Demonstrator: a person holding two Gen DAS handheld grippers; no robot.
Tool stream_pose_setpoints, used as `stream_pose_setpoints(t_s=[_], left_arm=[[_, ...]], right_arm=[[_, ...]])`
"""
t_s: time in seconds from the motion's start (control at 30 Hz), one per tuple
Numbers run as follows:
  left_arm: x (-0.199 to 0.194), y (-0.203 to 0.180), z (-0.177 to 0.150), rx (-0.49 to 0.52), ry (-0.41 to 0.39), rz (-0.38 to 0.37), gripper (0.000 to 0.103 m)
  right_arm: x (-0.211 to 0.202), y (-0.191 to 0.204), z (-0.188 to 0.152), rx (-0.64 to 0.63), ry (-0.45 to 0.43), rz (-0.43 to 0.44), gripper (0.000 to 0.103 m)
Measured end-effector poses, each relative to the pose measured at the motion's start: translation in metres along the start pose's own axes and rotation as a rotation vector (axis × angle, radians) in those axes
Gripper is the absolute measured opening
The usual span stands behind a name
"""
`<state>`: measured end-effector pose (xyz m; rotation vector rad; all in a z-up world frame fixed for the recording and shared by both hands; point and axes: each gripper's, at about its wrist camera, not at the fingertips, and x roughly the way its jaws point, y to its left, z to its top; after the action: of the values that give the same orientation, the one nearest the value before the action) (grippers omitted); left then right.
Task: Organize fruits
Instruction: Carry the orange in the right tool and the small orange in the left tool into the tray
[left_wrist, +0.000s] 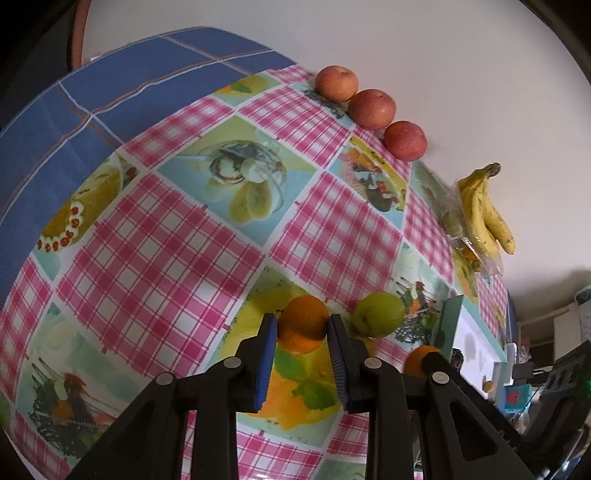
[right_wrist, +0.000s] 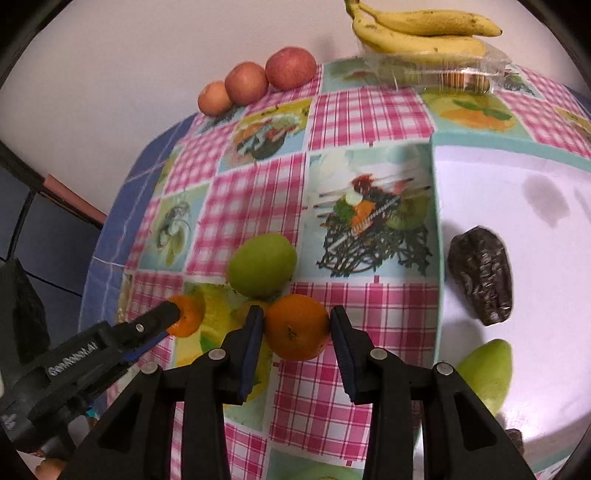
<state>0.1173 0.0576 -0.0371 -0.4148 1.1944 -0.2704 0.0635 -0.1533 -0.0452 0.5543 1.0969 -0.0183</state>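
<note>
In the left wrist view my left gripper (left_wrist: 302, 326) is shut on an orange (left_wrist: 303, 323) resting on the patterned tablecloth (left_wrist: 147, 251). A green fruit (left_wrist: 378, 314) lies just right of it. In the right wrist view my right gripper (right_wrist: 297, 326) has its jaws closed around a second orange (right_wrist: 295, 326), touching both sides. The same green fruit (right_wrist: 262, 266) sits just beyond. The left gripper (right_wrist: 170, 314) with its orange (right_wrist: 188, 315) shows at the left. A white tray (right_wrist: 498, 177) with teal rim holds a dark fruit (right_wrist: 482, 273) and a green fruit (right_wrist: 487, 369).
Three red apples (left_wrist: 371, 109) line the table's far edge by the white wall; they also show in the right wrist view (right_wrist: 258, 79). A bunch of bananas (left_wrist: 484, 210) lies on a clear plastic box (right_wrist: 443, 70). A blue cloth (left_wrist: 74, 122) covers the left end.
</note>
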Motion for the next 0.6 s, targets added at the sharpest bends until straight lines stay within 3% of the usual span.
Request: stream_pose_setpoints(t_s=[0.3,0.6], left_arm=[[-0.015,-0.031,-0.006,0.075,-0.019,-0.023,0.030],[-0.018,-0.086,-0.024,0.205,0.029,-0.062,0.030]], right_arm=[[-0.054,-0.016,0.014,0.013,-0.075,-0.091,0.039],[-0.104,-0.061,0.023,0.051,-0.120,-0.217,0.039]])
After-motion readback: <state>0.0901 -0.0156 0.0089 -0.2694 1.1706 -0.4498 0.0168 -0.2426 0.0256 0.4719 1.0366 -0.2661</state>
